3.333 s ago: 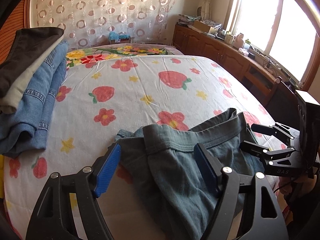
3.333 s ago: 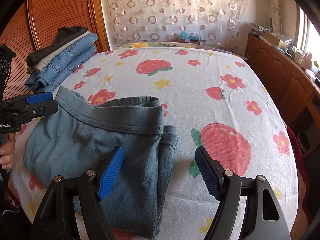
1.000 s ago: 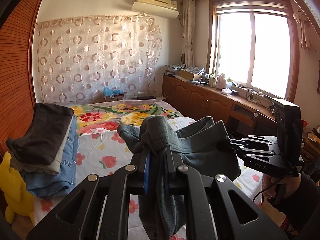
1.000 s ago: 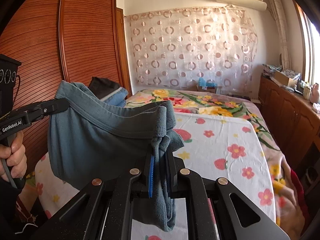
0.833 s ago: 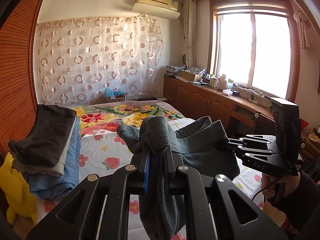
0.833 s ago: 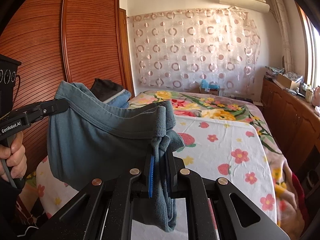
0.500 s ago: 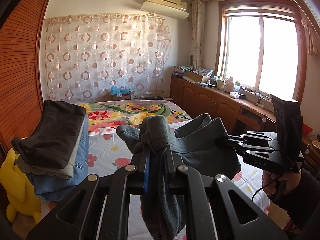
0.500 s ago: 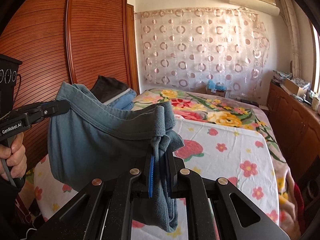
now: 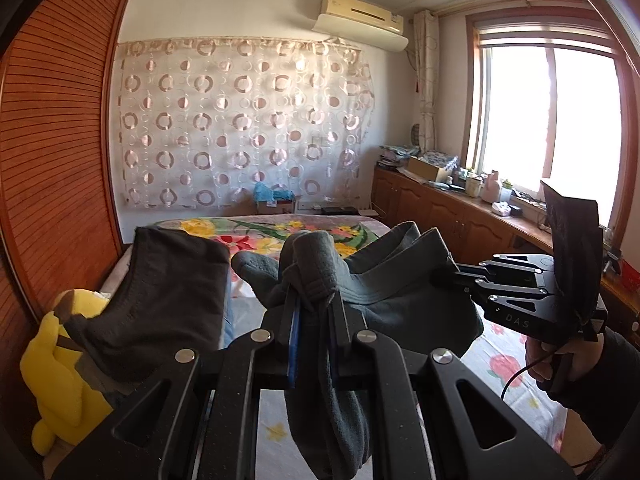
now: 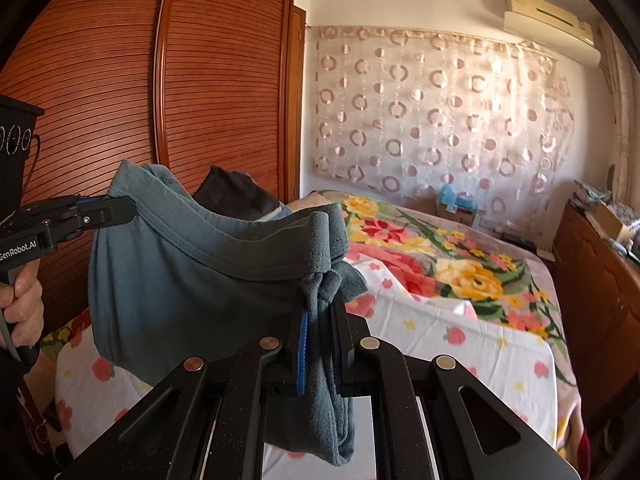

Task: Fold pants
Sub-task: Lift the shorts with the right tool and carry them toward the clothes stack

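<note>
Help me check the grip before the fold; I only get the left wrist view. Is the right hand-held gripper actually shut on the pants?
Observer: Yes. The right wrist view shows the right hand-held gripper shut on a bunched corner of the pants, with cloth hanging below it.
Operator: How does the waistband run between the two?
Observer: The waistband sags in a curve between the left hand-held gripper, which pinches its other end, and the right one.
</note>
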